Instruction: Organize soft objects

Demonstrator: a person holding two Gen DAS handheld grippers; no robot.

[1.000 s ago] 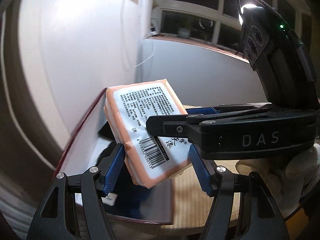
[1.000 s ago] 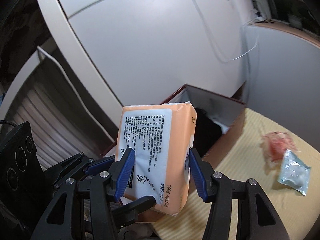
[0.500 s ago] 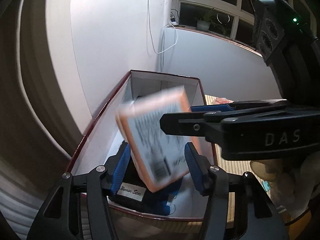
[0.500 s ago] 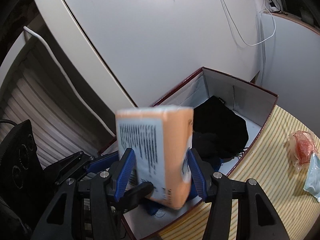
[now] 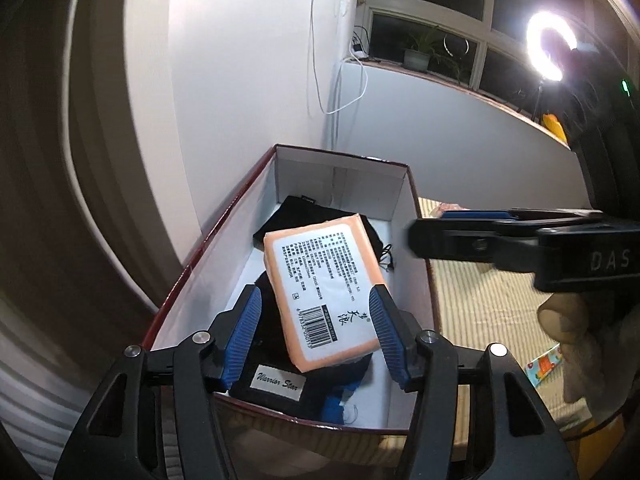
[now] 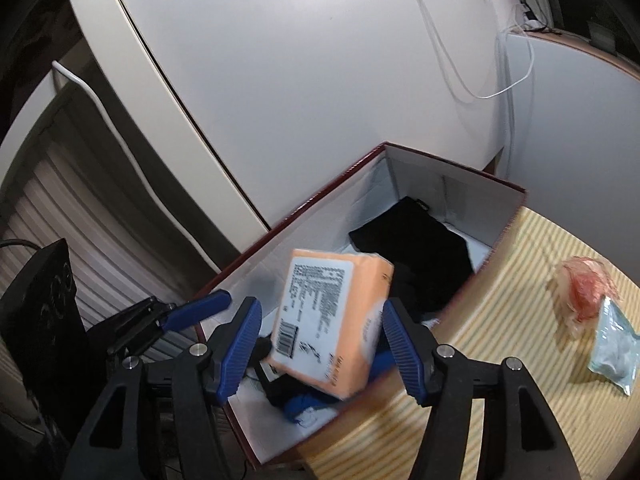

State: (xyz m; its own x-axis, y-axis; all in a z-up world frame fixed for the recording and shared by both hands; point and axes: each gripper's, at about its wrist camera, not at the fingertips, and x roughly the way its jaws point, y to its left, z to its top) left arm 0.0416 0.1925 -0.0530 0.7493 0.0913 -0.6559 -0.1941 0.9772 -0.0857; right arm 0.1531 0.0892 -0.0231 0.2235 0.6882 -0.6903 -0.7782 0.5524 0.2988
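Pack [image 5: 326, 290] in box [image 5: 416, 216], between left gripper [image 5: 316, 334] jaws, long axis 11-to-5; right gripper [image 6: 322, 346] nearer; both apart, right just opening.

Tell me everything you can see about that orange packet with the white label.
The orange packet is a soft, brick-shaped pack in shiny plastic wrap, its big white label printed with black text and a barcode. It lies tilted, label up, inside the open box, on the dark fabric items. The blue pads of both the left gripper and the right gripper stand on either side of it without pressing; the right gripper's jaws have just been opening. In the right wrist view it looks slightly blurred.
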